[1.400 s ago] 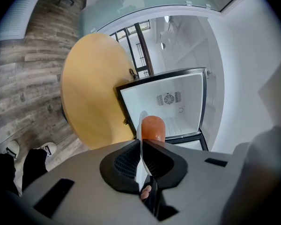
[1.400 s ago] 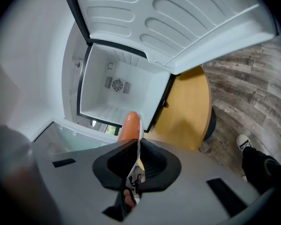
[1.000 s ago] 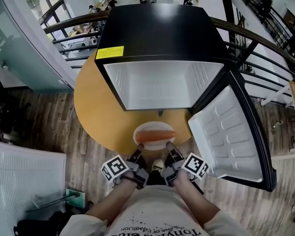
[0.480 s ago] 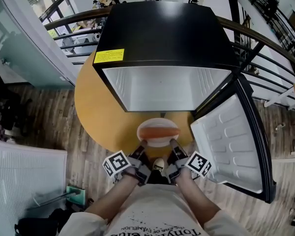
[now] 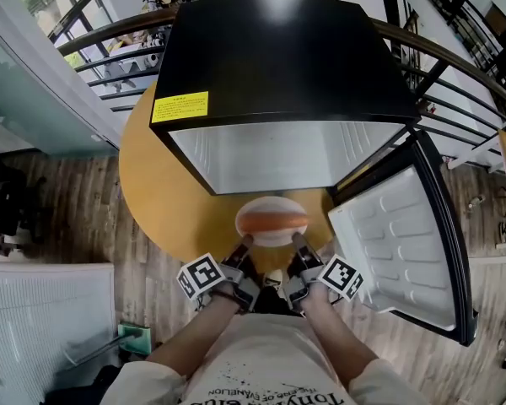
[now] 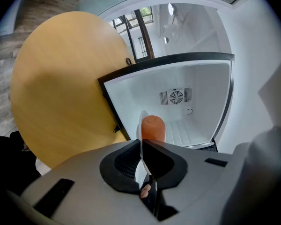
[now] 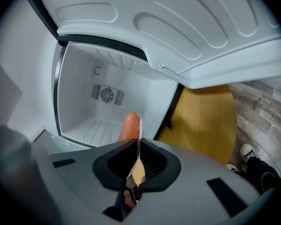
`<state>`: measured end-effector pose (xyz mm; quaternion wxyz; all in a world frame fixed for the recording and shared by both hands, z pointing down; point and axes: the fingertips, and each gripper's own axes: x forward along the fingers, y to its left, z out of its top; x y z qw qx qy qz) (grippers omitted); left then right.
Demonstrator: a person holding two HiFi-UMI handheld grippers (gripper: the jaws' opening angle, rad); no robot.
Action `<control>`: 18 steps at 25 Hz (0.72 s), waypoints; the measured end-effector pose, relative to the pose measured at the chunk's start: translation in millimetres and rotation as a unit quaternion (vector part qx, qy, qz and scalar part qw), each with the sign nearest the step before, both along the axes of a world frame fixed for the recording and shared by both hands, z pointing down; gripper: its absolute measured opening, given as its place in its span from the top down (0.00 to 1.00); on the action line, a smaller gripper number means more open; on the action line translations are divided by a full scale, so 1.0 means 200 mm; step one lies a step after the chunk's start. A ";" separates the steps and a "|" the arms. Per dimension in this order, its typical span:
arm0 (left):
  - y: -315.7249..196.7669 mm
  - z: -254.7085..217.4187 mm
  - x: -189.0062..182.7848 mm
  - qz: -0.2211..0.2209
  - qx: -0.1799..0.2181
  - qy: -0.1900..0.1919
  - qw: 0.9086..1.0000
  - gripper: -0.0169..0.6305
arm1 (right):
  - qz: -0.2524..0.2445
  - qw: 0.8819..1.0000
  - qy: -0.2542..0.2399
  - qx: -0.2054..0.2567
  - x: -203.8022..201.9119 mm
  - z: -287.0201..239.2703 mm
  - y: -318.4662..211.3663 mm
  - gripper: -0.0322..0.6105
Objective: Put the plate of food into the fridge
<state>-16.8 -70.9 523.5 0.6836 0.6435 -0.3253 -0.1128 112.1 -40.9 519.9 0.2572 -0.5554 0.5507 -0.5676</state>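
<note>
Plate of food (image 5: 271, 220) sits at the table's (image 5: 164, 201) near edge, just before the open fridge (image 5: 282, 154), its rim pinched by the left claw (image 5: 242, 246) and right claw (image 5: 298, 243). Stiff, probably slippery and breakable, it suits opposite-rim holds, carried level.

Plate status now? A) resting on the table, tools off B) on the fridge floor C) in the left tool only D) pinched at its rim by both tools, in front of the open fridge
D: the left tool and right tool are each shut on the plate rim, short of the open fridge.
</note>
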 end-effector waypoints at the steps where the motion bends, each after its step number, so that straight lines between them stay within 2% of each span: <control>1: -0.02 0.00 0.01 0.001 0.000 0.001 1.000 0.92 | 0.003 1.000 0.001 -0.001 0.01 0.00 -0.01 0.89; 18: -0.26 0.11 0.06 0.008 -0.004 -0.001 1.000 0.92 | 0.017 1.000 -0.006 -0.005 0.06 0.12 -0.24 0.89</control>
